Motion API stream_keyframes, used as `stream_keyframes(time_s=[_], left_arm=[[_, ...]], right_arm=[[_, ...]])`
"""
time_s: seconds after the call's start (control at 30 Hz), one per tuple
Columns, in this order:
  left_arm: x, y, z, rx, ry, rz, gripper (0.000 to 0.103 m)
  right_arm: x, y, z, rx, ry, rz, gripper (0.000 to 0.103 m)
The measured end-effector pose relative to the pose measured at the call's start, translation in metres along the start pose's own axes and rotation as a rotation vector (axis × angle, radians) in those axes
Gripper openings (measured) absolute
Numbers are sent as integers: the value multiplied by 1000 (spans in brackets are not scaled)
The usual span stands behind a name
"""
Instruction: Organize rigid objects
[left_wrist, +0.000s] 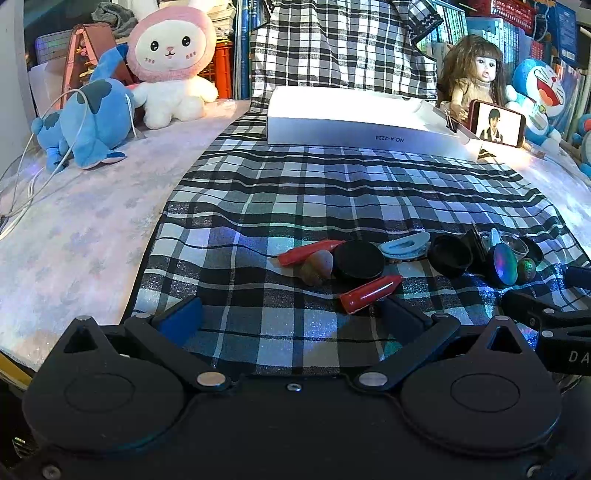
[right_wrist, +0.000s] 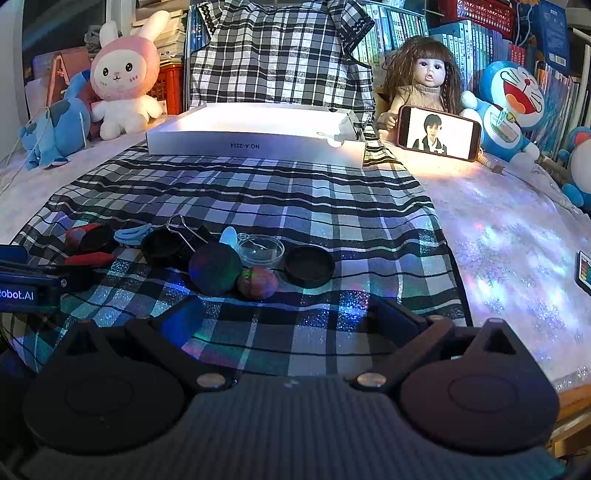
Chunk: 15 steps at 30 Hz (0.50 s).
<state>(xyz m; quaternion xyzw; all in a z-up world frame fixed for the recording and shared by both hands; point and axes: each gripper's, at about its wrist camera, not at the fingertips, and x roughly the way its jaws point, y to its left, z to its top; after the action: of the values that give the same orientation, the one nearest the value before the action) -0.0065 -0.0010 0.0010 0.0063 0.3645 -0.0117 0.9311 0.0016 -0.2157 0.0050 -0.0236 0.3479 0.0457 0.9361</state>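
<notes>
Lying just ahead of left gripper (left_wrist: 291, 314): red crayon (left_wrist: 370, 294), seemingly untouched.

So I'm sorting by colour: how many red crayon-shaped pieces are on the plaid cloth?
2. One red piece lies nearest the left gripper; the other lies behind it, beside a black round lid. More may be hidden in the pile.

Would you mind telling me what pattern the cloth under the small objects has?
The cloth is a black, white and grey plaid check, clearest in the right wrist view.
</notes>
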Motion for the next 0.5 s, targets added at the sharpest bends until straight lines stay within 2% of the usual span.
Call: stream_keyframes(time_s=[0.13,0.33,0.5], left_arm=[[0,2,4,0,13,-12,100],[-10,1,3,14,-13,-63,78],[-23,-5,0,22,-42,-140,60]], right_arm=[[-1,0,1,-2,-8,2,103],[-10,4,1,-37,-38,31,98],[-18,11,3,-70,-75,60,87]])
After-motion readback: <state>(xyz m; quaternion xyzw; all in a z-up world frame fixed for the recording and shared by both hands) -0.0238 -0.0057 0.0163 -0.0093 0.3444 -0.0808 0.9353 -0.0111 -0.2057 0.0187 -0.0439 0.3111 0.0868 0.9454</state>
